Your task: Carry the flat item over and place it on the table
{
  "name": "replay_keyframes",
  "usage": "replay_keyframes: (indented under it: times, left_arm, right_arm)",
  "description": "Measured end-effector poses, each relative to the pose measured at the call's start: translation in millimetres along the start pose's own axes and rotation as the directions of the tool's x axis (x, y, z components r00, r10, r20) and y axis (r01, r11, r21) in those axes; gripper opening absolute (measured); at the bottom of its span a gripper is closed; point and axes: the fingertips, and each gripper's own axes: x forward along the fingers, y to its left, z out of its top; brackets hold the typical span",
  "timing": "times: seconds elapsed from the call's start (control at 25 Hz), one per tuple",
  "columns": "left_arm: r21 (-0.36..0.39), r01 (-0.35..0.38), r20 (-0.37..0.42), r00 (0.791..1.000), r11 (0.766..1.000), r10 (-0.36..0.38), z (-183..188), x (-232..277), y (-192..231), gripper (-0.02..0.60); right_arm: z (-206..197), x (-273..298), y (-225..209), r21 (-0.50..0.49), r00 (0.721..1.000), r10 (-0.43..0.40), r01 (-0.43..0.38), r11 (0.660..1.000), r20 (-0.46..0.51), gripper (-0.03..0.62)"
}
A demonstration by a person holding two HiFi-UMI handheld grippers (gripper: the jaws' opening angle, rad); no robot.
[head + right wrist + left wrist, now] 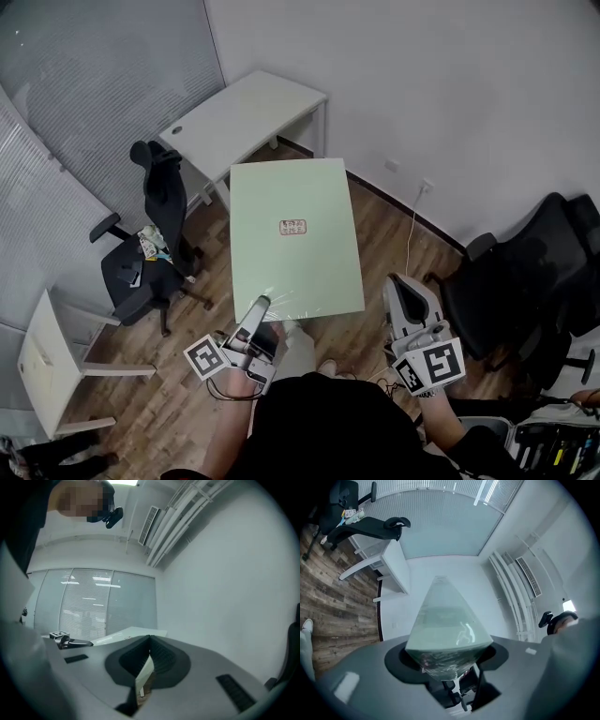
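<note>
While the wooden floor (394,234) runs bare along the wall to the right, a pale green board (295,234) hangs above it roughly level, and it is the largest thing in the head view. The board's far edge reaches the near side of the white bench (246,112), whose top has room across its whole length. Its near edge sits just ahead of the person's body. A small label (292,226) shows near its middle.

One black office chair (150,253), draped with a dark garment, stands close off the board's left edge. A second black chair (525,281) stands well apart to the right, near the wall. A white chair (42,361) sits at the lower left, clear of the board.

The left claw (258,309) reaches forward from a bent arm and points slightly upward. It is clamped on the board's near edge close to the left corner, and the board fans out from its jaws in the left gripper view. The right claw (401,291) points level, beside the board's near right corner without touching it. Its jaws are drawn together on nothing.
</note>
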Motion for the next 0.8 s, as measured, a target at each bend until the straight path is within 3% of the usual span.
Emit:
replay_keyframes:
  times: [0.8]
  left_arm:
    - [-0.025,0.049,0.007,0.999,0.998,-0.049,137,140,47,0.282]
  right_arm:
    - [13,185,-69,-0.008,0.999,-0.052,0.052,0.999,0.005,-0.002]
